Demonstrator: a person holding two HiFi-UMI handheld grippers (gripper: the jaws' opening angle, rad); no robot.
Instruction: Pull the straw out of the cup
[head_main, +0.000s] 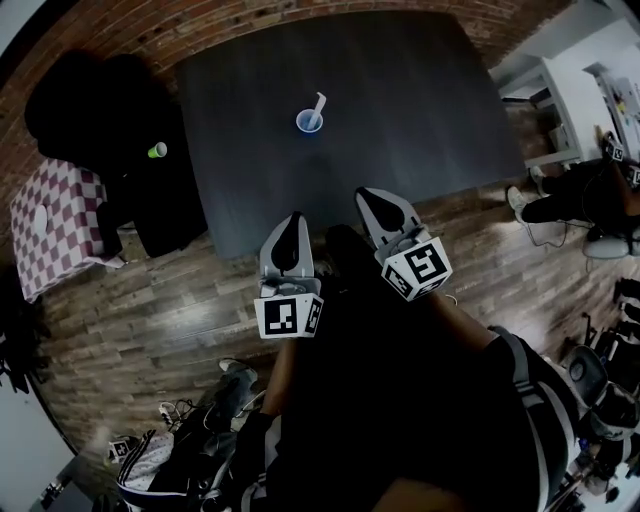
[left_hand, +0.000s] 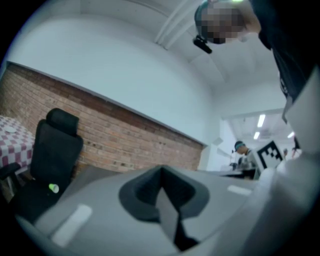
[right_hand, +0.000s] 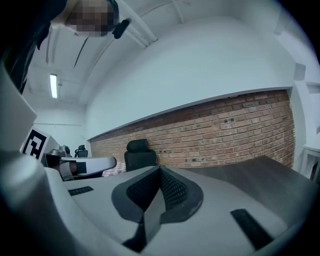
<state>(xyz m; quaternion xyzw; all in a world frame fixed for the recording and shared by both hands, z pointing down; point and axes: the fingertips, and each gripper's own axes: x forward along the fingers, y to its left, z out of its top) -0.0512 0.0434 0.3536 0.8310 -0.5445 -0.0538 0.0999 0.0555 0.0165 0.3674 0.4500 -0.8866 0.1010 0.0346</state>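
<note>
A small clear blue cup (head_main: 309, 122) stands on the dark table (head_main: 400, 110), and a white straw (head_main: 318, 104) leans out of it to the upper right. Both grippers are held low at the table's near edge, well short of the cup. My left gripper (head_main: 293, 222) is shut with nothing in it; its jaws meet in the left gripper view (left_hand: 161, 172). My right gripper (head_main: 370, 196) is also shut and empty, jaws pressed together (right_hand: 160, 170). Neither gripper view shows the cup or the straw.
A black office chair (head_main: 110, 120) stands left of the table with a green cup (head_main: 157, 150) on it. A checkered cloth (head_main: 55, 215) lies further left. A brick wall (right_hand: 225, 135) runs behind the table. Cables and gear (head_main: 190, 430) clutter the wooden floor.
</note>
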